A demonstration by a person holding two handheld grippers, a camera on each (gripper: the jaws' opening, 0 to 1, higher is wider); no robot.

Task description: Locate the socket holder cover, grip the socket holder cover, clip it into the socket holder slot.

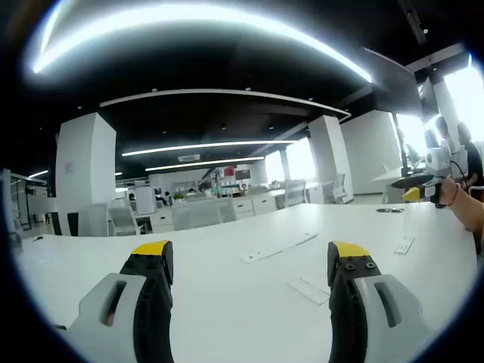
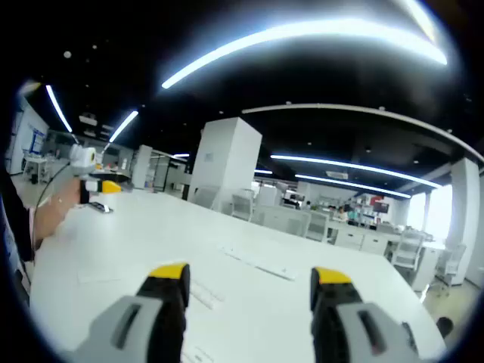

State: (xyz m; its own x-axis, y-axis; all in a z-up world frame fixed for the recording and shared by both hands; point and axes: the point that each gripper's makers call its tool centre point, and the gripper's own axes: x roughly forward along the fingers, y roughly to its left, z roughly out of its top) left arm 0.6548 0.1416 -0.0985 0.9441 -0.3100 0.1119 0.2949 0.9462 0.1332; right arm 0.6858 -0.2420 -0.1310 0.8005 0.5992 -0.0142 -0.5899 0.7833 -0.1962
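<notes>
A long, thin white strip [image 1: 280,247] [image 2: 253,262] lies flat on the white table [image 1: 227,302], ahead of both grippers. A shorter flat white piece [image 1: 308,290] rests nearer my left gripper, and another [image 1: 404,245] lies to its right. Which of these is the socket holder cover I cannot tell. My left gripper [image 1: 253,261] hovers low over the table, open, with nothing between its yellow-tipped jaws. My right gripper [image 2: 249,280] is open and empty too, above a small white piece [image 2: 200,297]. It also appears at the far right [image 1: 423,185], held by a hand.
A small dark item [image 1: 389,209] [image 2: 100,206] lies on the table near the hand-held gripper. The left gripper [image 2: 94,181] shows at the left of the right gripper view, with a forearm [image 2: 53,212] behind it. Desks, chairs and white pillars stand beyond the table.
</notes>
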